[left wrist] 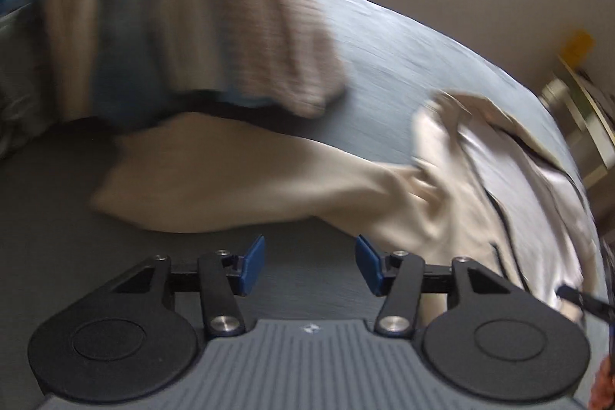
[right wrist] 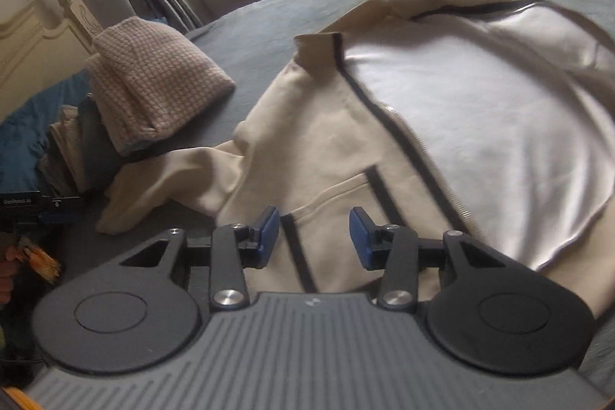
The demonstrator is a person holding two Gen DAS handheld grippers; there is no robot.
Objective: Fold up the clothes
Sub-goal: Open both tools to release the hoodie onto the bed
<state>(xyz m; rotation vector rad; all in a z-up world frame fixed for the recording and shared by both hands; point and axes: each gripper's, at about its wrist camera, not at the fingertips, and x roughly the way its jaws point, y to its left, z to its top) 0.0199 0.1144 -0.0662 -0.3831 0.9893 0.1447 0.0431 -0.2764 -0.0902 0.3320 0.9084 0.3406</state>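
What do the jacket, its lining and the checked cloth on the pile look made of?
Jacket: matte cream knit, probably cotton fleece, soft folds. Lining: smooth pale fabric with a sheen, maybe satin or polyester. Checked cloth: thick waffle-like weave, likely cotton.

Both wrist cameras hover low over the bed (right wrist: 269,6). The left one faces the folded stack (left wrist: 238,25) at 11 o'clock; the right one looks down close on the cream jacket (right wrist: 307,141). Both views share jacket and stack.

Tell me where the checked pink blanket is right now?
In the right wrist view the folded checked blanket sits at the left, on top of a pile of folded clothes on the grey bed, just beyond the cream jacket's sleeve.
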